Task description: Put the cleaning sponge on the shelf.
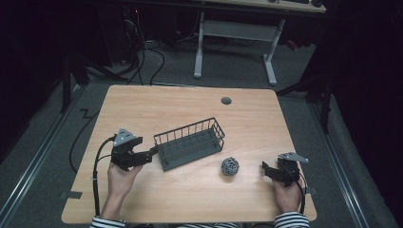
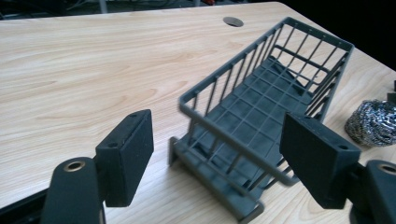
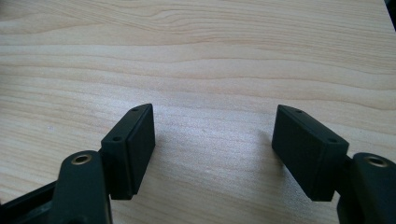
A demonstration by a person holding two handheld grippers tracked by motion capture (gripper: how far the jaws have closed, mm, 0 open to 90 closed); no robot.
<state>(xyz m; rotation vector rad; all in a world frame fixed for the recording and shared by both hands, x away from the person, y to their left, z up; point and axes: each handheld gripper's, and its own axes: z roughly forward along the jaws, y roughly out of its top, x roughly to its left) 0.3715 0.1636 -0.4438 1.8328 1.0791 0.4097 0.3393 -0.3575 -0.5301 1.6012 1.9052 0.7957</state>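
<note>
Both tongs stand apart, nothing clamped: left gripper (image 2: 217,156) straddles wire basket (image 2: 268,107) end rail; careless closing may tip it toward steel scourer (image 1: 230,166); right gripper (image 3: 214,149) idle.

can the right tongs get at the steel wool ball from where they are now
Probably yes. The right tongs are open and empty, and the steel wool ball lies just off their tips on bare table. The wire basket sits clear of that path.
</note>
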